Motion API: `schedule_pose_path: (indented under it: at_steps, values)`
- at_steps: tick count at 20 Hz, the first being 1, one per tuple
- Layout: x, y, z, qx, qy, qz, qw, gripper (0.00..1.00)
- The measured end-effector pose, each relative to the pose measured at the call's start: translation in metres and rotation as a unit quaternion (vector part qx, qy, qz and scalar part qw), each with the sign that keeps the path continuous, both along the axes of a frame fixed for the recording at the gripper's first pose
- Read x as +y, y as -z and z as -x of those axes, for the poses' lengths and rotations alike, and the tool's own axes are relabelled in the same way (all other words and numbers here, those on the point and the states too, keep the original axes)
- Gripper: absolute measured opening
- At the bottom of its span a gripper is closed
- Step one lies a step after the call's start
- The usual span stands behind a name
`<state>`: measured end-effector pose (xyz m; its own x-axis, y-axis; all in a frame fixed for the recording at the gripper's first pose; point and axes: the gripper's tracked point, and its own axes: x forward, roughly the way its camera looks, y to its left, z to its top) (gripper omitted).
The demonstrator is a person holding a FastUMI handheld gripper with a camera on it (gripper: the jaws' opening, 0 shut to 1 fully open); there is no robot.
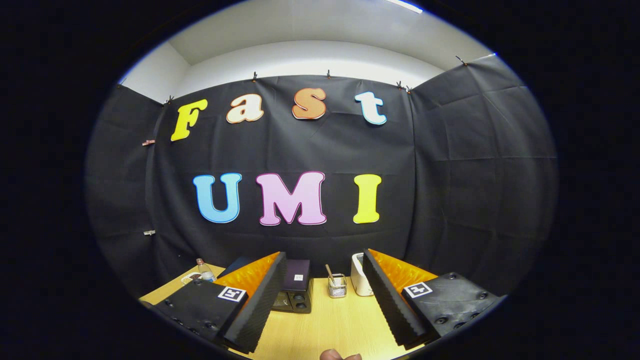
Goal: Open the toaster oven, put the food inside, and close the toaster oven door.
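Note:
My gripper [322,295] is held above the wooden table [325,325], open, with nothing between its two orange-backed fingers [260,295]. Beyond the left finger stands the black toaster oven [295,292] at the back of the table; that finger hides its left part, and I cannot tell how its door stands. A rounded brownish thing [340,356], perhaps the food, peeks in at the near table edge between the fingers.
A small glass jar with a stick in it [337,286] stands right of the oven, and a white appliance [360,275] beside that. A clear bottle [205,270] and a small dish [191,277] sit at the far left of the table.

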<state>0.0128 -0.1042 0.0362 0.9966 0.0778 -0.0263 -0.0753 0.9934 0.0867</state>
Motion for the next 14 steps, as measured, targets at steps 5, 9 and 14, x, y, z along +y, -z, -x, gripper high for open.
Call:
schedule_pose_path:
  at_steps: [5,9,14]
  values:
    - [0.001,-0.002,-0.004,-0.003,-0.006,-0.002,1.0,0.98]
    - [0.0,-0.002,-0.009,-0.003,-0.009,-0.004,1.0,0.99]
    - [0.002,-0.001,-0.014,-0.003,-0.016,-0.013,1.0,0.98]
